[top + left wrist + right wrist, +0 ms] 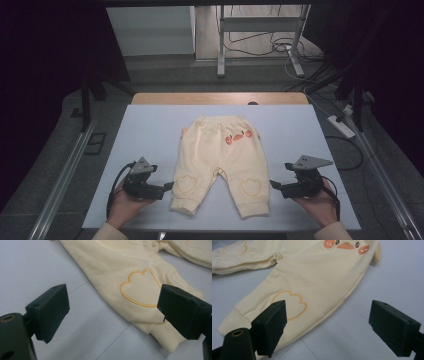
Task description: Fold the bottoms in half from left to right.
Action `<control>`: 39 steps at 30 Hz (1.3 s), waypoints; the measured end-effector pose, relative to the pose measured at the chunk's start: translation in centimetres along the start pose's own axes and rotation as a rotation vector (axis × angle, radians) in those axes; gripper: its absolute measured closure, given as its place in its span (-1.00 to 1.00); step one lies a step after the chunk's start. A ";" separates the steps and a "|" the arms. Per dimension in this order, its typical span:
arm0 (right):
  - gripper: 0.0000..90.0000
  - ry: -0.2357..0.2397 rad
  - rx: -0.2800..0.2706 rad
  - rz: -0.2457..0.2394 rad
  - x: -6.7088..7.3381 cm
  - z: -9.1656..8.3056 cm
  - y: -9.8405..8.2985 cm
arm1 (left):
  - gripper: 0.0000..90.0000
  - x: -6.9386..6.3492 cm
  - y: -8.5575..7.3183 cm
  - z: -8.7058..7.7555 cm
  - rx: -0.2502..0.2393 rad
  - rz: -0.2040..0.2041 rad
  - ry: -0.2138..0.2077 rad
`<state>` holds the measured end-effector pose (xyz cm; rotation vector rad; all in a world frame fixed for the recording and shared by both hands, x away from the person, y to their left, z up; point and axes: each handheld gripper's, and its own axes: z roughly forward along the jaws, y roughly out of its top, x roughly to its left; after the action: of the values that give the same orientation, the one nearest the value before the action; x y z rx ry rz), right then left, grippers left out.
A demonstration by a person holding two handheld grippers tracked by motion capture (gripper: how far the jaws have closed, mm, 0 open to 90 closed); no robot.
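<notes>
The pants (217,162) lie flat on the mat (150,130), near its middle, waist toward the far edge and both legs toward the near edge. The mat covers the table (150,98), whose far edge shows behind it. The left gripper (169,187) sits just left of the left leg's cuff; the right gripper (273,184) sits just right of the right leg.

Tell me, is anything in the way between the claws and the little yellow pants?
Nothing visible. The left claw and right claw sit open on either side of the baby pants, each facing a leg, with just bare white table mat between.
</notes>
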<state>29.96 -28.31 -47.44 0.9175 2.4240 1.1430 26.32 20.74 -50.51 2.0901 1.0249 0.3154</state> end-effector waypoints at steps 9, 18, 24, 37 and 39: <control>-0.66 0.002 -0.001 -0.003 0.1 0.2 0.0 | -0.77 0.1 -0.1 -0.2 -0.007 -0.003 0.003; -0.66 0.006 0.011 -0.011 0.4 0.6 0.3 | -0.77 0.2 -0.2 -0.2 -0.010 -0.009 0.000; -0.66 0.004 0.005 -0.013 0.5 0.6 0.2 | -0.77 0.2 -0.2 -0.1 -0.003 -0.006 -0.002; -0.65 0.031 -0.002 -0.027 1.5 1.3 0.8 | -0.76 0.2 -0.2 -0.1 -0.002 -0.006 -0.002; -0.65 0.042 -0.003 -0.028 1.9 1.6 1.1 | -0.76 0.3 -0.2 -0.1 -0.002 -0.007 -0.002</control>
<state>29.83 -25.66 -47.60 0.8645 2.4599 1.1666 26.31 21.07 -50.64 2.0843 1.0304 0.3103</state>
